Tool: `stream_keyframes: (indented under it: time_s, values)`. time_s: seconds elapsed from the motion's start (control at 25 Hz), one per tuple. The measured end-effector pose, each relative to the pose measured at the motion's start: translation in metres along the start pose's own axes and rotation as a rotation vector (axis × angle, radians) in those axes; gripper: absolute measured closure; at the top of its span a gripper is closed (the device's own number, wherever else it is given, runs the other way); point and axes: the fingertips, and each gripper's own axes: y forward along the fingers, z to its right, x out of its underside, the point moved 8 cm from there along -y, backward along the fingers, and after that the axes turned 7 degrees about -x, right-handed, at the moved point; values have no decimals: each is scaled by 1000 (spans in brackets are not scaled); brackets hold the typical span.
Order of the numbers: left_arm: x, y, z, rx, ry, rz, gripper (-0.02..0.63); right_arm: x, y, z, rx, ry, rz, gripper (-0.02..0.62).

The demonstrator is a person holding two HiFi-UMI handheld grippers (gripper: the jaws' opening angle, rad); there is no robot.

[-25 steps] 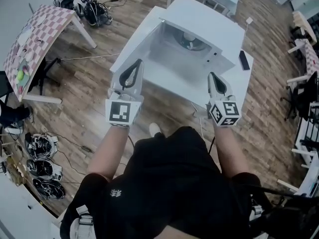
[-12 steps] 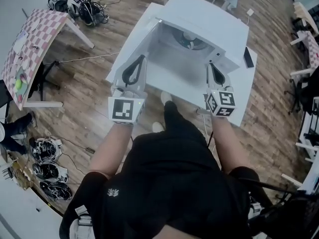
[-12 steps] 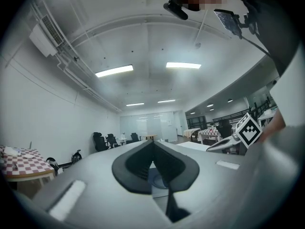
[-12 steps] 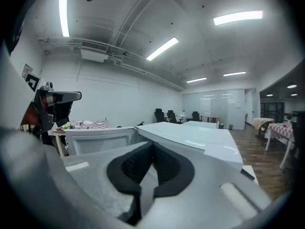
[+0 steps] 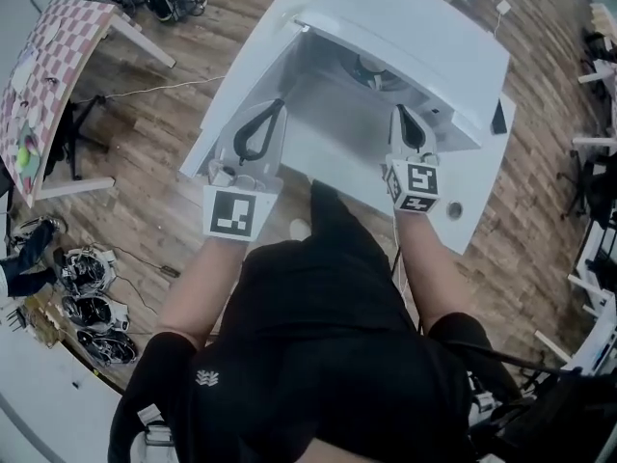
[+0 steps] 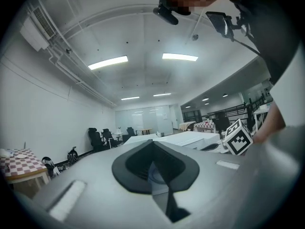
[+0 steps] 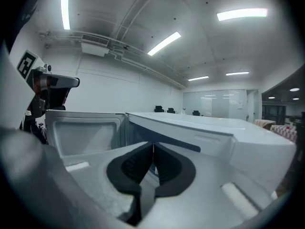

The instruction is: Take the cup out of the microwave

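A white microwave (image 5: 415, 27) stands on a white table (image 5: 477, 205) with its door (image 5: 241, 70) swung open to the left. Inside, on the round turntable, a pale cup (image 5: 368, 66) shows only in part under the microwave's top. My left gripper (image 5: 281, 105) is shut with nothing in it, its tips at the left of the opening near the door. My right gripper (image 5: 396, 110) is shut and empty at the right of the opening. In the right gripper view the gripper (image 7: 153, 145) points at the opening between door (image 7: 81, 132) and body (image 7: 214, 132). The left gripper (image 6: 153, 142) shows its tips together.
A black flat object (image 5: 498, 117) lies on the table right of the microwave. A checkered table (image 5: 48, 56) stands at far left, with cables and gear (image 5: 87, 307) on the wooden floor. Chairs and tables (image 5: 598, 66) line the right side.
Both grippers have moved forward and down, from the table's near edge to the microwave's opening. The microwave now sits closer in the head view. Both stay shut.
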Motion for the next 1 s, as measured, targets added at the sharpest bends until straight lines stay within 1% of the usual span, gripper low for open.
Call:
stream_keyframes:
  time_s: [0.2, 0.36, 0.52, 0.6, 0.8, 0.92, 1.0]
  values:
    - [28, 31, 4, 53, 50, -37, 603, 21, 40, 11, -7, -7, 18, 573]
    - [52, 48, 4, 60, 36, -76, 603, 41, 66, 18, -9, 5, -2, 506]
    - [67, 64, 3, 77, 45, -97, 603, 55, 88, 25, -7, 14, -19, 398]
    - [73, 70, 1, 80, 47, -112, 603, 60, 97, 28, -11, 25, -19, 367]
    - [85, 88, 1, 63, -1, -123, 603, 70, 118, 36, -26, 43, -24, 327]
    - [88, 97, 0, 66, -14, -128, 603, 73, 129, 39, -35, 53, -27, 298]
    - [89, 100, -2, 60, -40, -129, 603, 74, 136, 41, -37, 53, -31, 280]
